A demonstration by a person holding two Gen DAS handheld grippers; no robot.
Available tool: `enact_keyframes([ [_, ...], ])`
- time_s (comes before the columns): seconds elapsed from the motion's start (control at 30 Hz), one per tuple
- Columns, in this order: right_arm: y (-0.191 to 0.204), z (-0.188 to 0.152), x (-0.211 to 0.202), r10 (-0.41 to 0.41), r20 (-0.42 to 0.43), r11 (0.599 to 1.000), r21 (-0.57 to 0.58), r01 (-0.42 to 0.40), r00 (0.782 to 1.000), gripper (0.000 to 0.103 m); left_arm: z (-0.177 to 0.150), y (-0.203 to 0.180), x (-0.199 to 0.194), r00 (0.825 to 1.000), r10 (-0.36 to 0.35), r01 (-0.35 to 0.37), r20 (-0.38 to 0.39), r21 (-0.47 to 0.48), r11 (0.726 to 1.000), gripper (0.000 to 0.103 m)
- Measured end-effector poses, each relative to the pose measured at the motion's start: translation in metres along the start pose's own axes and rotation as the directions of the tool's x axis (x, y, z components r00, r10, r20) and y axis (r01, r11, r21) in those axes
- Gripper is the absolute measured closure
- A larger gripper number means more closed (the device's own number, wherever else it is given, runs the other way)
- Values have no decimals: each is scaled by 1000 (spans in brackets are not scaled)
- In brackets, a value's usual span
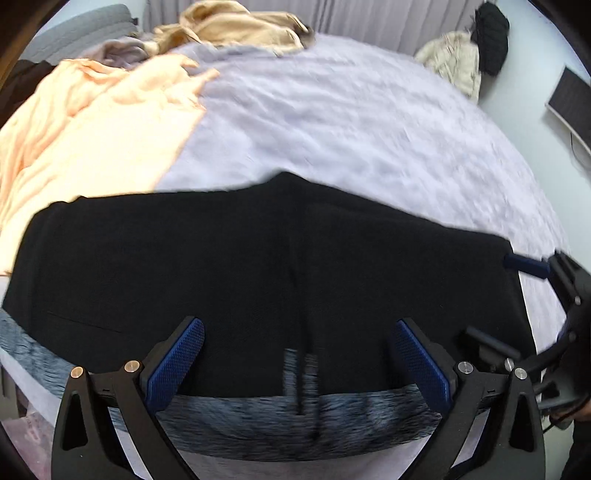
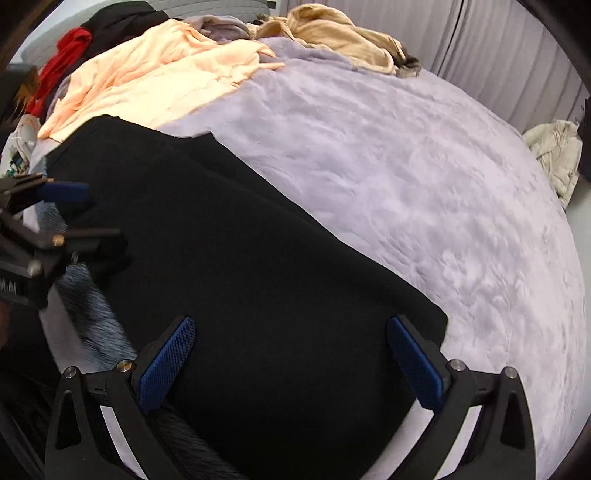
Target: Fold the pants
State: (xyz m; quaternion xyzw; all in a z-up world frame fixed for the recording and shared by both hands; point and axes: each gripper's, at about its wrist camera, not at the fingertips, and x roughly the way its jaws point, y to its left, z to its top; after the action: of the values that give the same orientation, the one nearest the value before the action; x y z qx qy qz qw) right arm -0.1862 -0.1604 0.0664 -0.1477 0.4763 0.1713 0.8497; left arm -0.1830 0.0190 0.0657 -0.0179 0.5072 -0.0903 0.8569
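Observation:
Black pants [image 1: 240,269] lie folded flat on the lavender bed cover [image 1: 351,122], with a grey heathered waistband [image 1: 258,424] along the near edge. My left gripper [image 1: 299,332] hovers over the near edge of the pants, open, nothing between its blue pads. In the right wrist view the pants [image 2: 236,266] stretch away to the upper left. My right gripper [image 2: 291,328] stands open over their near end, holding nothing. The right gripper [image 1: 543,280] shows at the far right in the left wrist view, and the left gripper [image 2: 62,210] at the left edge in the right wrist view.
A peach garment [image 1: 92,122] lies crumpled at the left of the bed, a tan one [image 1: 236,26] at the far side. A cream and black bundle [image 1: 465,55] sits at the right corner. Red and black clothes [image 2: 74,44] are piled at the far left. Curtains [image 2: 498,48] hang behind.

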Motion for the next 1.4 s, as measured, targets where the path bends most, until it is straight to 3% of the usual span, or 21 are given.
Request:
enact_keyframes([
  [0.1,20,7,0,51,26,999,4,-51,998,0,1,40,7,998,67,-69,-20,-70,995,0],
  [0.17,31,12,20,52,-33,999,9,-52,998,0,-2,61,19,992,105,-111,-65,-93,989,0],
  [0.3,43,30,23,34,-52,999,7,-34,998,0,-13,59,8,993,116,-116,-14,-20,993,0],
  [0.4,55,51,9,103,8,994,-25,-103,995,0,-23,74,-14,995,98,-96,34,-58,994,0],
  [0.5,72,75,15,125,18,989,-87,-123,992,0,-25,99,-26,980,180,-169,78,-132,977,0],
  [0.57,87,91,24,155,10,979,-136,-152,988,0,-31,122,-19,975,219,-206,43,-206,957,0],
  [0.6,97,104,33,190,2,970,-158,-187,982,0,-31,135,-6,972,234,-229,-9,-237,944,0],
  [0.63,103,116,42,222,-4,961,-170,-219,975,0,-37,144,4,976,212,-217,-48,-246,945,0],
  [0.83,156,184,78,433,-66,856,-282,-433,899,0,-43,162,-31,989,137,-113,61,-289,951,0],
  [0.93,192,210,104,470,-130,787,-387,-481,873,0,-49,187,-35,990,128,-104,52,-333,937,0],
  [1.03,227,228,139,480,-261,709,-447,-545,838,0,-55,210,-41,994,87,-58,66,-355,933,0],
  [1.07,233,234,151,494,-298,695,-429,-577,817,0,-56,214,-45,993,77,-43,84,-353,935,0],
  [1.13,245,246,171,578,-403,630,-332,-702,709,3,-59,224,-54,991,64,-20,117,-342,939,0],
  [1.17,252,249,173,596,-430,605,-315,-731,678,4,-62,230,-60,990,61,-16,126,-336,942,0],
  [1.23,263,248,165,586,-452,566,-365,-739,672,7,-64,242,-65,990,59,-12,131,-332,943,0],
  [1.3,265,244,155,574,-446,539,-426,-727,687,21,-66,256,-66,988,43,9,146,-340,940,0],
  [1.4,255,249,160,592,-432,549,-402,-733,681,37,-68,274,-63,985,0,63,171,-364,929,0],
])
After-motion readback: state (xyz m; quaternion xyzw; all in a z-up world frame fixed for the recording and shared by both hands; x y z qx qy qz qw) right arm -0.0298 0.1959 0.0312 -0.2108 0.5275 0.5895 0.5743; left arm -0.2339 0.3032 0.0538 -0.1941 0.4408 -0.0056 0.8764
